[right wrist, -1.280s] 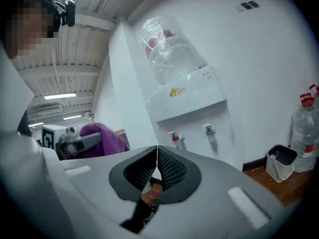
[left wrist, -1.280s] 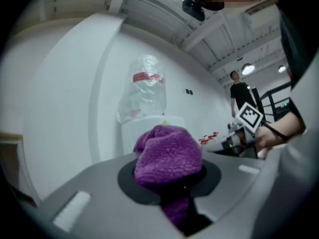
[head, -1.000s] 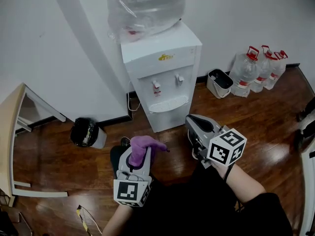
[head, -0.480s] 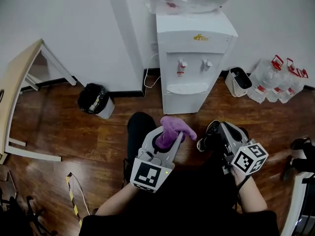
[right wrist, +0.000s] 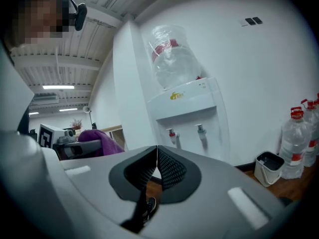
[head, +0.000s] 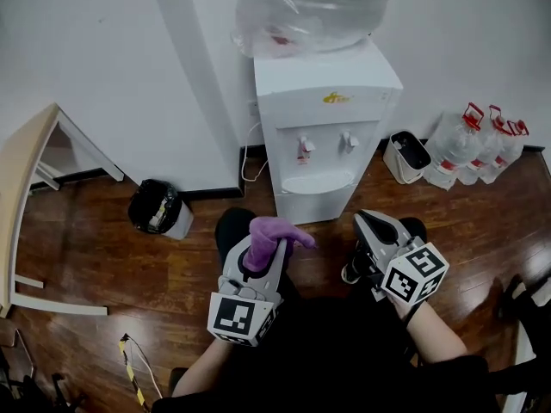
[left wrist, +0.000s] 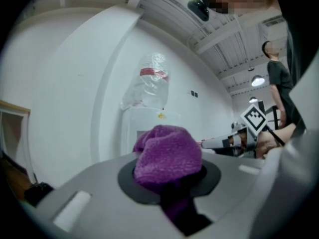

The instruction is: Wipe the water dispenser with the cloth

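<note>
So far no wiping shows. The white water dispenser [head: 323,136] stands against the wall, and the purple cloth [head: 271,233] is in front of it, well short of its front panel and touching none of its surfaces. By that reading the whole job lies ahead: the top around the inverted water bottle [head: 314,7], the front with the two taps [head: 303,149], the drip tray [head: 318,181] and the sides. The approach looks begun, since both tools point towards the dispenser's front. The left gripper [head: 263,256], in front of the dispenser and a little left of its middle, has its jaws drawn narrow onto the cloth. In the left gripper view the bunched fabric bulges above and past the pads while a darker fold runs down between them. The right gripper [right wrist: 157,163] hangs in front of the dispenser's right half, just beside the cloth-bearing one. Its ribbed pads [right wrist: 172,169] are pressed together with nothing between them, so it carries nothing and touches nothing.
</note>
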Tool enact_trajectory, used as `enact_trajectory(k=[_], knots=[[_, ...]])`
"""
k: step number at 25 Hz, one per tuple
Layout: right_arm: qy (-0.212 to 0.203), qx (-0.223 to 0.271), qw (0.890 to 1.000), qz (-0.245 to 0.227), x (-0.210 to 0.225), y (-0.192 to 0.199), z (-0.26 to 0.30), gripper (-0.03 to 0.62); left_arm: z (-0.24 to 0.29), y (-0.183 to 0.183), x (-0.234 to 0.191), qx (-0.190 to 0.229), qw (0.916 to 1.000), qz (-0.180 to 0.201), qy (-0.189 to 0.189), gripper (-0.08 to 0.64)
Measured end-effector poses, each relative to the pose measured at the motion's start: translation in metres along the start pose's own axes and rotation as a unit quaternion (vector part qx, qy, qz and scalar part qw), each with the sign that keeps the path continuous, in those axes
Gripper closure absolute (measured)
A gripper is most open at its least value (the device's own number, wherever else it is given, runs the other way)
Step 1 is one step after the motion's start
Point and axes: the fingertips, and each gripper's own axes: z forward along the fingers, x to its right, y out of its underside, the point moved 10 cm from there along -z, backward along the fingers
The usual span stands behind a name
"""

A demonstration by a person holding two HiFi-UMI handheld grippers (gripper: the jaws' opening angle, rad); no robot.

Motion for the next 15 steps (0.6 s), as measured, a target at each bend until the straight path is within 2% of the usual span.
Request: enact_trajectory(k=[3, 5, 10, 15], knots=[[0.000, -0.013, 1.000, 0.004, 0.008, 0.001, 0.008, 0.586, 0.010, 0.005, 0.000, -0.018, 0.9986, -0.049, -0.006, 0.454], [-0.003, -0.018, 1.000, 0.008, 0.009, 0.004, 0.007, 0.586, 0.010, 0.010, 0.005, -0.028, 0.9974, -0.066, -0.005, 0.454], [-0.015, -0.033, 0.999, 0.018, -0.006, 0.027, -0.021, 0.586, -0.018, 0.027, 0.037, -0.044, 0.9960, -0.077, -0.005, 0.454], [-0.041, -0.057, 0.997, 0.023, -0.035, 0.058, -0.064, 0.586, -0.069, 0.046, 0.073, -0.058, 0.9947, -0.079, -0.030, 0.454]])
